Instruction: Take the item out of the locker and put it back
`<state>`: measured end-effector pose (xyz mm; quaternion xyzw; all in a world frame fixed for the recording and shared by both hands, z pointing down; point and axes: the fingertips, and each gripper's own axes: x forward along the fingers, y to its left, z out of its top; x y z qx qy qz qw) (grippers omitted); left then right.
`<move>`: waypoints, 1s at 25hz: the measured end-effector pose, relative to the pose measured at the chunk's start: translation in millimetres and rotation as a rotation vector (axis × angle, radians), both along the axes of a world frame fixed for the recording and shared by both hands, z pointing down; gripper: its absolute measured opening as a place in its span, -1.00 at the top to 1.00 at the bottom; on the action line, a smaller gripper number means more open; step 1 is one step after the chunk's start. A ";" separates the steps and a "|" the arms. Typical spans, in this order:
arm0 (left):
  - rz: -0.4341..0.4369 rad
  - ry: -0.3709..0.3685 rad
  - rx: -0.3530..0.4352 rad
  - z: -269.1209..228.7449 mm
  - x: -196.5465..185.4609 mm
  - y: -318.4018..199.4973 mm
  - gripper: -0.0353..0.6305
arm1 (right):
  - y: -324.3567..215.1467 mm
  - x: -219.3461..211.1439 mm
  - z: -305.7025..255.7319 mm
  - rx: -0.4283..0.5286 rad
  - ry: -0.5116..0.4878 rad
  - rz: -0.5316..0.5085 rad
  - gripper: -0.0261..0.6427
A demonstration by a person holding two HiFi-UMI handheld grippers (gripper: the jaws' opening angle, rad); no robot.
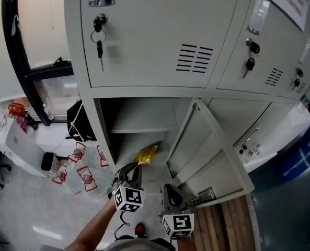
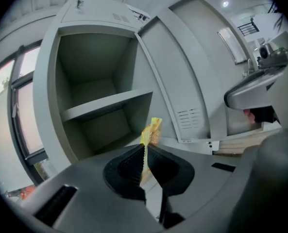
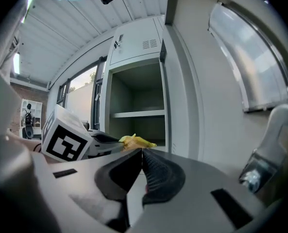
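Observation:
A small yellow packet [image 1: 146,154] hangs in front of the open lower locker compartment [image 1: 139,135], pinched at its edge by my left gripper [image 1: 135,166]. In the left gripper view the packet [image 2: 151,132] sticks up from between the closed black pads, with the compartment and its shelf [image 2: 105,106] beyond. My right gripper [image 1: 170,192] is lower and to the right, near the open door [image 1: 207,150], jaws shut with nothing between them. The right gripper view shows the packet [image 3: 136,141] and the left gripper's marker cube [image 3: 66,140] to the left.
The open locker door swings out to the right. Closed lockers with keys [image 1: 99,35] are above. Bags with red print [image 1: 81,171] and a black bag [image 1: 79,122] lie on the floor to the left. A wooden board [image 1: 222,224] is at lower right.

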<state>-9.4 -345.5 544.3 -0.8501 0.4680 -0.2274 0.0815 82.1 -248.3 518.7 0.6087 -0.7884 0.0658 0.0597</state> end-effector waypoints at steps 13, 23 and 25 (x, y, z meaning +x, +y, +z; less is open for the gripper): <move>0.099 -0.210 0.024 44.7 31.6 -15.8 0.79 | -8.5 2.1 14.7 -0.041 -0.003 0.015 0.87; 0.165 -0.337 0.015 75.6 48.0 -22.2 0.78 | -10.5 -0.4 20.6 -0.060 -0.005 0.016 0.87; 0.175 -0.368 0.017 80.7 50.9 -23.3 0.76 | -10.8 -0.7 22.2 -0.067 -0.005 0.016 0.87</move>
